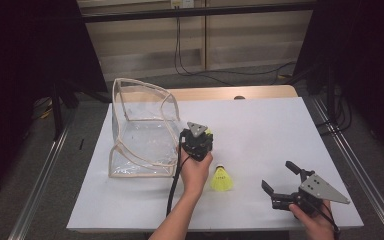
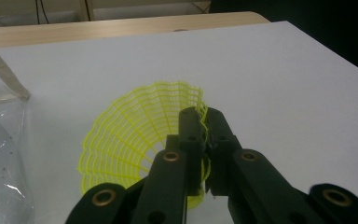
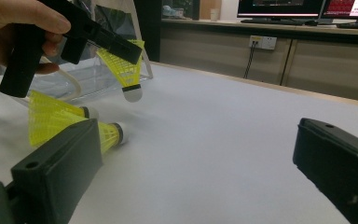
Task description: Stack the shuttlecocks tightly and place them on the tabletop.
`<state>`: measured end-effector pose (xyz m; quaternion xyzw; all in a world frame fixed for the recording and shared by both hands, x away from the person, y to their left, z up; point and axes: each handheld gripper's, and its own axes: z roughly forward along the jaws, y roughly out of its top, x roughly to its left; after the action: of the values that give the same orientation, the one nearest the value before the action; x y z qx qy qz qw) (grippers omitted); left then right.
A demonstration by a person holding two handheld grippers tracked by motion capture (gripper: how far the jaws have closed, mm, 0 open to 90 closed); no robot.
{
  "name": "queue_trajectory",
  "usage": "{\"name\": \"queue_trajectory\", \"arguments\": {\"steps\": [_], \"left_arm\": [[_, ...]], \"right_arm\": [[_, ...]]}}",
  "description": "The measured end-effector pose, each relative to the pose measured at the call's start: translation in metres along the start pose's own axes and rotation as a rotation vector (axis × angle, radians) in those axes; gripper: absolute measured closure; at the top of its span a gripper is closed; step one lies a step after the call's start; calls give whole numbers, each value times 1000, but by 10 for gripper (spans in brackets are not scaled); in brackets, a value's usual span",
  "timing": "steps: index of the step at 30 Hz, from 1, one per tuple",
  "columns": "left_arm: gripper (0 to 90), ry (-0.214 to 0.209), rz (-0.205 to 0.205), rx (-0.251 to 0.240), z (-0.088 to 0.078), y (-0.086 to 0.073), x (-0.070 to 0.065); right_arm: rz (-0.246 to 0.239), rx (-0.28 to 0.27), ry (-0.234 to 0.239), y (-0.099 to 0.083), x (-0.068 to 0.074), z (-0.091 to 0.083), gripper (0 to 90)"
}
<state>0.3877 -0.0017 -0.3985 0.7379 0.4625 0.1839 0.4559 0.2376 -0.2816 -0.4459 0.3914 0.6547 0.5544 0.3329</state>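
Shuttlecock (image 3: 123, 70) in left gripper (image 1: 198, 141) hangs upright, cork down.

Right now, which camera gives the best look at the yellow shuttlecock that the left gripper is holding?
The right gripper view: the held shuttlecock hangs whole, cork down. The left gripper view shows its mesh skirt pinched by the left gripper. The high view shows a yellow sliver.

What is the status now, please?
Left gripper shut on lifted shuttlecock. Right gripper open, idle. Two shuttlecocks lie on table. Nothing blocks.
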Motion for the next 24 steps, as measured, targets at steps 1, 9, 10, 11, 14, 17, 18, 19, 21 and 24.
{"name": "queue_trajectory", "arguments": {"steps": [1,9,10,11,14,17,18,19,21,24], "left_arm": [[873,0,2,3,-1,1,0],[860,10,13,-21,-7,19,-4],[859,12,13,-17,-6,21,-3],[857,12,13,-17,-6,21,-3],[858,32,15,-3,-1,24,0],[858,54,13,14,6,23,2],[858,58,7,17,8,22,3],[858,62,6,21,11,21,3],[858,71,5,24,15,20,4],[858,82,6,32,19,19,7]], "right_arm": [[-6,-1,-1,0,0,0,6],[-2,-2,-1,0,0,0,6],[-2,-2,0,0,0,0,6],[-2,-2,-2,0,1,0,6],[-3,-2,-2,0,0,0,6],[-2,-4,-5,0,0,0,6],[2,-3,-3,0,0,0,6],[3,-4,-3,0,0,0,6],[-1,-4,-3,0,0,0,6],[0,-4,-3,0,0,0,6]]}}
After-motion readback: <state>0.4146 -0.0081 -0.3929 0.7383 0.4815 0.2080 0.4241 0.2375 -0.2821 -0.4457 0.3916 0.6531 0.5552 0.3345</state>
